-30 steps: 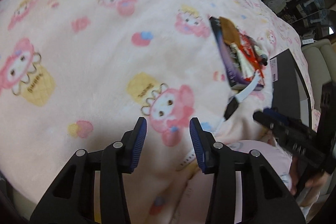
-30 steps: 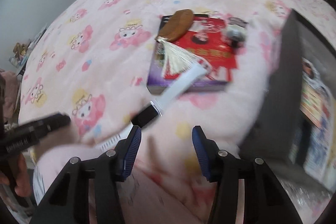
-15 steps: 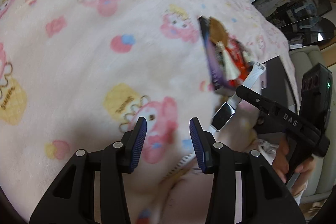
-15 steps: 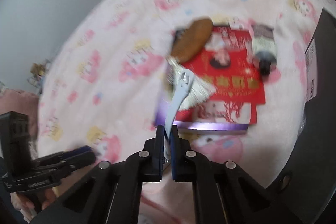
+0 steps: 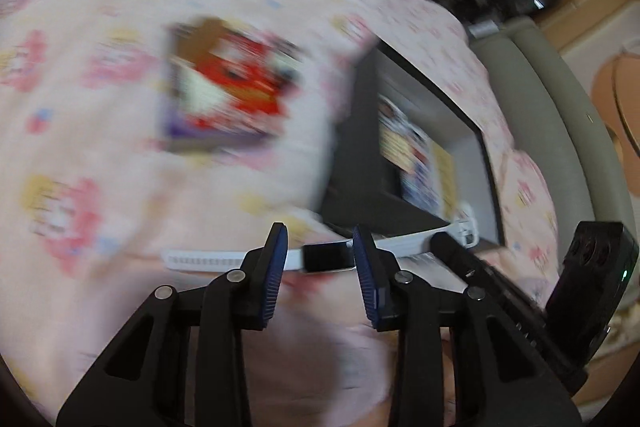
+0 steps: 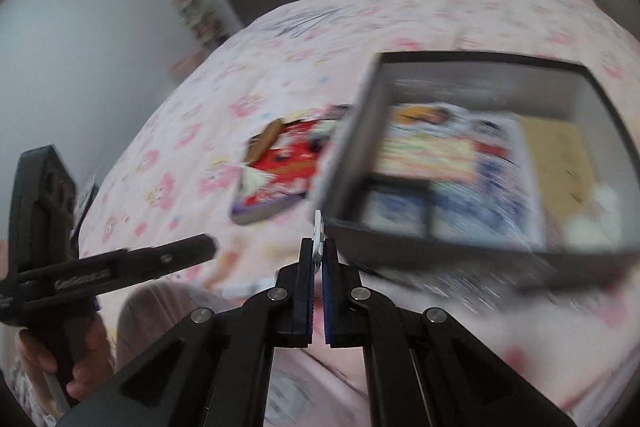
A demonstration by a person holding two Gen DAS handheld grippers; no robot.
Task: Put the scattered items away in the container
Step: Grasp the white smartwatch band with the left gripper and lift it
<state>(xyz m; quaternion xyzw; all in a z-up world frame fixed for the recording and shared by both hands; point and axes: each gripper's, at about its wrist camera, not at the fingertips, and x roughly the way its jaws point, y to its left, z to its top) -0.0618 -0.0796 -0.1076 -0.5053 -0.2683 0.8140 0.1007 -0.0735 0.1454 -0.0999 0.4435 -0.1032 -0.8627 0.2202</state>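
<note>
Two handheld grippers are working over a bed covered in a pink cartoon-print blanket (image 6: 360, 27); the right gripper (image 6: 316, 267) is pinching the buckle end of a white-strapped smartwatch (image 5: 328, 257) with its jaws fully closed on the strap, so the watch is hanging lengthwise in the air just short of the dark open box (image 6: 472, 61) that serves as the container. The left gripper (image 5: 320, 259) is part open, its jaws having just been narrowing, and the watch's black face is sitting between its pads without being visibly pressed. Both views are blurring. The box is already holding printed packets, leaving bare floor along its far and right side. To finish well, the right hand is probably needing to lift the dangling strap clear of the near wall before letting go. A purple-edged book (image 6: 276, 179) carrying a wooden comb (image 6: 264, 139) is lying just beside the box's left wall, still to be collected
</note>
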